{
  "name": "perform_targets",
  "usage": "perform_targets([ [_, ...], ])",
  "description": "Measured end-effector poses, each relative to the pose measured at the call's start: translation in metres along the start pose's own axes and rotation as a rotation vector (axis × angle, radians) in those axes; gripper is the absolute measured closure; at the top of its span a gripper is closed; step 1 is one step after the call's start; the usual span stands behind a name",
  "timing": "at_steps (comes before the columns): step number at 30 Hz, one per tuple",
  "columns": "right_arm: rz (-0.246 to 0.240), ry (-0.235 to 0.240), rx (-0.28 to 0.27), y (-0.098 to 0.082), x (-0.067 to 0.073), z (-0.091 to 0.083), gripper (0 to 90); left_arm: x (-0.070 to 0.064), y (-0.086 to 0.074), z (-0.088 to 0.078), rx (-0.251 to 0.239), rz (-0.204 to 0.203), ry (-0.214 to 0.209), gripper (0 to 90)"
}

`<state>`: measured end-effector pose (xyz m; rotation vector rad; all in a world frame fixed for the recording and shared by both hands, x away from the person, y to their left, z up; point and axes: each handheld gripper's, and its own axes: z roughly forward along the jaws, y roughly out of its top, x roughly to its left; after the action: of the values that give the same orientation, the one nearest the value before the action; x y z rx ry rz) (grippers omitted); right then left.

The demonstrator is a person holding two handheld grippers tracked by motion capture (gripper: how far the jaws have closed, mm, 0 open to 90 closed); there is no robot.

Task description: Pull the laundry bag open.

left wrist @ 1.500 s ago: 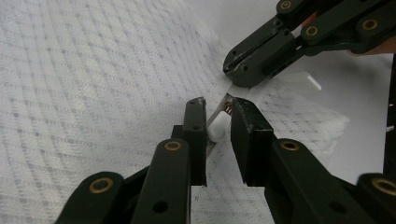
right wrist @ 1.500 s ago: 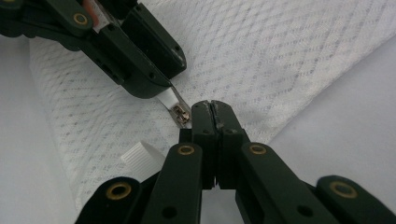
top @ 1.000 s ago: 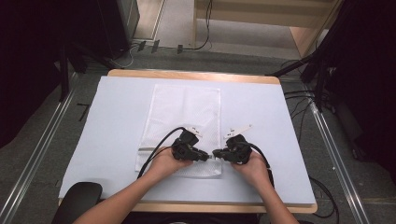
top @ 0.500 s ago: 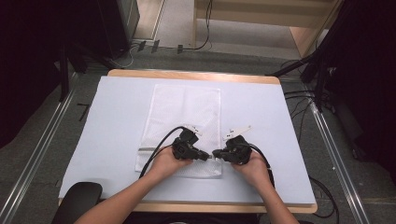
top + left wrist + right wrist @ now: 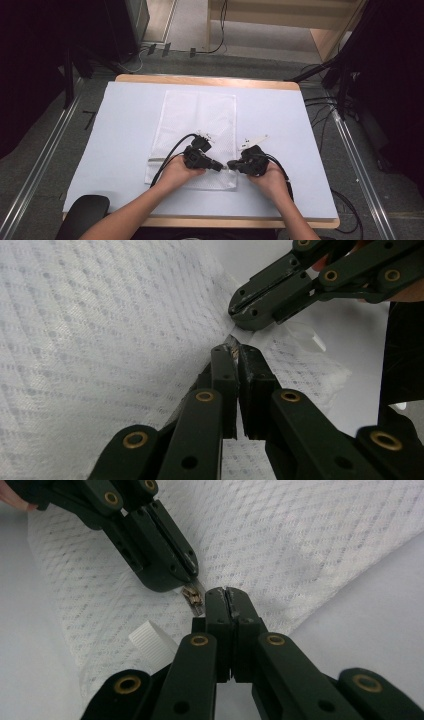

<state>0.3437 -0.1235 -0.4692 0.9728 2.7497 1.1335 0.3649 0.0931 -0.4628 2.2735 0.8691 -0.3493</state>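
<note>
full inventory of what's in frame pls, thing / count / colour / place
mesh zip bag: 1, white, flat at table centre
zipper pull: 1, brass-coloured, at bag's near right corner, between the two grippers
ribbed tab: 1, white, beside the right gripper's jaws
table cover: 1, pale blue-white, over a wooden top
round object: 1, black, table's near left corner
floor cables: several, black, right of table
left gripper: 1, black, jaws closed on the zipper pull
right gripper: 1, black, jaws closed on bag's edge
hands: 2, near edge

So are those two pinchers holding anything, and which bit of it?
The left gripper pinches the small metal zipper pull of the white mesh bag. The right gripper pinches the bag's edge beside it.
</note>
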Motion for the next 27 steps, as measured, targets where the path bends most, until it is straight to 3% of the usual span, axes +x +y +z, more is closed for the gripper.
perform_targets([
  [13, 0.008, 0.013, -0.012, -0.002, -0.001, 0.000, 90.0, 0.007, 0.000, -0.007, 0.020, -0.015, -0.032, 88.0],
  [27, 0.008, 0.013, -0.011, -0.002, -0.001, 0.000, 90.0, 0.015, -0.001, -0.022, 0.025, -0.033, -0.031, 88.1],
])
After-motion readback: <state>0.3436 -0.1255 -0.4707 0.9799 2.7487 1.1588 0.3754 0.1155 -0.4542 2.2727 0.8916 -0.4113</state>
